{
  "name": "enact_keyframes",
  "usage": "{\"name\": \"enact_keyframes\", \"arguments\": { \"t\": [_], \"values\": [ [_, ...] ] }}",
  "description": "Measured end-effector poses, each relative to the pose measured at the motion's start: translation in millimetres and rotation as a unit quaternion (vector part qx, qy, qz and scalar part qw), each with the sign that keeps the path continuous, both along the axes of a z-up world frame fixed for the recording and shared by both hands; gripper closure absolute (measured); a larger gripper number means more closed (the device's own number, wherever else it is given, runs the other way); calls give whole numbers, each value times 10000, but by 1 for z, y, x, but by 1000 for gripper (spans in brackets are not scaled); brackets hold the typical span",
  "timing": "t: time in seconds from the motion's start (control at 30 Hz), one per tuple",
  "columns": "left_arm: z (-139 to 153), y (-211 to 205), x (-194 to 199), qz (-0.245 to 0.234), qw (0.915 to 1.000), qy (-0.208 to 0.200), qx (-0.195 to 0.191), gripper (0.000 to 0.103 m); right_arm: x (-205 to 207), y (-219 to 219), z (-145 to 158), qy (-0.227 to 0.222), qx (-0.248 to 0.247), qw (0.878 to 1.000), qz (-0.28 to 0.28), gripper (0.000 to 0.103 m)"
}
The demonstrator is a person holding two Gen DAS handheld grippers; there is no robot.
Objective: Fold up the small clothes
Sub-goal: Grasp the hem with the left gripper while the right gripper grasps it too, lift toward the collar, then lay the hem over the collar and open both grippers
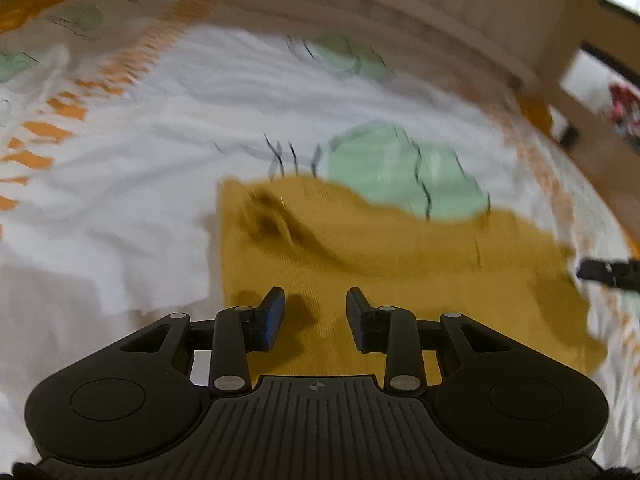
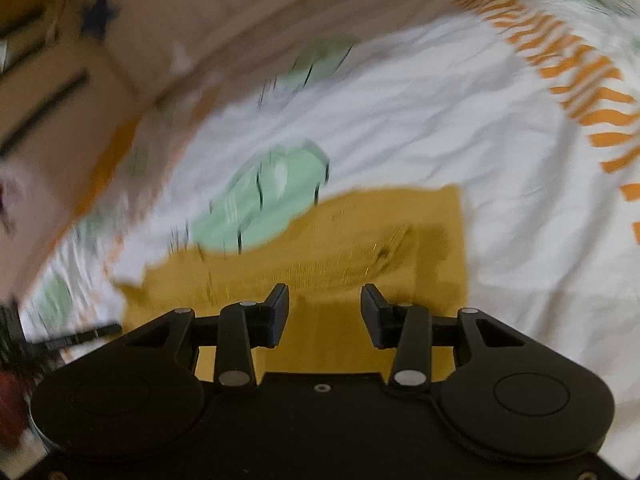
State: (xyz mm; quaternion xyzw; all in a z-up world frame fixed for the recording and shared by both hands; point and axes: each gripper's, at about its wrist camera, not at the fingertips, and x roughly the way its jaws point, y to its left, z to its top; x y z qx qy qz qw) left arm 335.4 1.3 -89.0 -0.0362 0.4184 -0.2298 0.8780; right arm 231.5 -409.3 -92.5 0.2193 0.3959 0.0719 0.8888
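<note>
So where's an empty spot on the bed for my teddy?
Bare white sheet lies between the mustard cloth and the orange stripes. In the right view, white sheet lies bare right of the cloth. The middle is crowded: left gripper and right gripper are over the cloth.

You're in a home bedroom: a bed with a white printed sheet [image 1: 132,168], a wooden headboard [image 1: 400,4], and a star-patterned box [image 2: 92,32] beside it.

A white bedsheet [image 1: 132,184] printed with pale green shapes [image 1: 404,172] and an orange striped band [image 2: 576,76] covers the bed. A blurred wooden frame [image 1: 460,4] stands beyond it.
</note>
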Motion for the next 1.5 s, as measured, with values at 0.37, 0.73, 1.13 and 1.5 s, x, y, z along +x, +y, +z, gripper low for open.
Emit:
{"name": "enact_keyframes", "arguments": {
  "t": [0.37, 0.73, 1.13, 1.5],
  "values": [
    [-14, -23, 66, 215, 9992, -150, 290, 70, 60, 22, -7, 133, -1160, 9931, -51, 53],
    [29, -12, 78, 947, 9948, -268, -245, 70, 35, -13, 16, -356, -308, 9942, -964, 52],
    [45, -9, -28, 625, 9978, 202, -20, 67, -18, -22, -6, -1, 421, 9942, -986, 52],
    [7, -23, -49, 250, 9983, 508, 162, 64, -26, -18, -14, 137, 147, 9940, -1079, 52]
  ]
}}
